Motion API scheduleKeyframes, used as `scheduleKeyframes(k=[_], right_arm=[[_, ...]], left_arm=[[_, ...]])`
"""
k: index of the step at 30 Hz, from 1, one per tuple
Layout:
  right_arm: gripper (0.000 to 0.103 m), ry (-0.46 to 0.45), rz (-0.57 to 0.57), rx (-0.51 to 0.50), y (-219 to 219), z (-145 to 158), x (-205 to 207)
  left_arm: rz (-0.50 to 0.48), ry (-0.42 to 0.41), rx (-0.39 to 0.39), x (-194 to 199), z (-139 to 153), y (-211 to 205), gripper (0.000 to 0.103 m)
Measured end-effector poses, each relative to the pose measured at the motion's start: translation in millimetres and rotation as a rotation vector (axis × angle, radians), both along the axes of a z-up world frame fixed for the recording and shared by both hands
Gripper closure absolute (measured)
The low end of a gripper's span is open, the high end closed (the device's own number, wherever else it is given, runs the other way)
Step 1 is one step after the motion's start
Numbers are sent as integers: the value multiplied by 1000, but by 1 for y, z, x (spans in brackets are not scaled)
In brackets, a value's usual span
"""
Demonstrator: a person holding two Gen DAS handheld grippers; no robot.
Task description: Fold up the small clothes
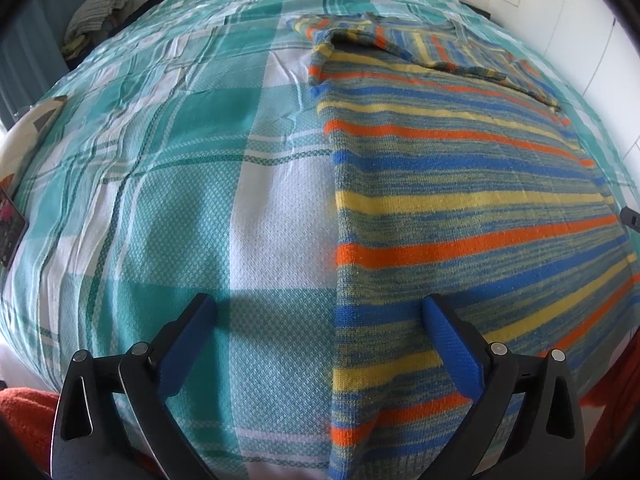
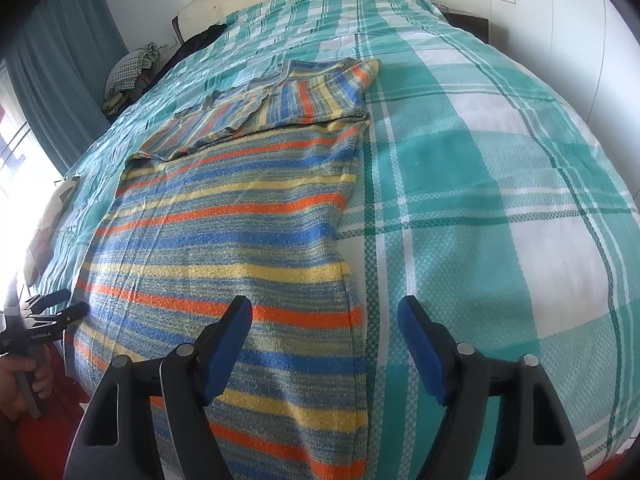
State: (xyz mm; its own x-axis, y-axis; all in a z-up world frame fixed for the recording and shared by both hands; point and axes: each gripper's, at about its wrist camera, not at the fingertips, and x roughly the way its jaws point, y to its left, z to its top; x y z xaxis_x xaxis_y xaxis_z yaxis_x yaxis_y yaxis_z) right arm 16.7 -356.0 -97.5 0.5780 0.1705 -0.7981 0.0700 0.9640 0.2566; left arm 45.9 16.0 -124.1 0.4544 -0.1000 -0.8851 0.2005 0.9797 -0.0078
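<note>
A knitted top (image 1: 460,208) (image 2: 224,240) with blue, yellow and orange stripes lies flat on the bed, its sleeves folded in across its far end. My left gripper (image 1: 316,308) stands open above the top's near left edge, one finger over the cloth and one over the bedspread, with nothing between them. My right gripper (image 2: 326,312) stands open over the top's near right edge in the same way. The left gripper (image 2: 68,306) also shows at the left rim of the right wrist view, held by a hand.
The bed carries a teal and white checked bedspread (image 1: 168,184) (image 2: 500,184). A heap of clothes (image 2: 132,68) lies beside the bed at the far left. A phone (image 1: 10,228) rests at the bed's left edge. White wardrobe doors (image 2: 560,20) stand at the right.
</note>
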Motion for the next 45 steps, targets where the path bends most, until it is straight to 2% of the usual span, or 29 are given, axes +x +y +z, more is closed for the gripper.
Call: scheduleKeyframes(k=[15, 22, 29, 45], right_arm=[[28, -20, -16, 1, -3, 2, -1], [28, -37, -49, 3, -10, 4, -2], [28, -37, -72, 25, -17, 4, -2], [28, -68, -116, 45, -27, 10, -8]], left_arm=[[2, -53, -29, 0, 10, 1, 1], [62, -102, -69, 0, 23, 19, 1], [116, -65, -92, 5, 17, 31, 1], [84, -66, -99, -5, 25, 23, 1]])
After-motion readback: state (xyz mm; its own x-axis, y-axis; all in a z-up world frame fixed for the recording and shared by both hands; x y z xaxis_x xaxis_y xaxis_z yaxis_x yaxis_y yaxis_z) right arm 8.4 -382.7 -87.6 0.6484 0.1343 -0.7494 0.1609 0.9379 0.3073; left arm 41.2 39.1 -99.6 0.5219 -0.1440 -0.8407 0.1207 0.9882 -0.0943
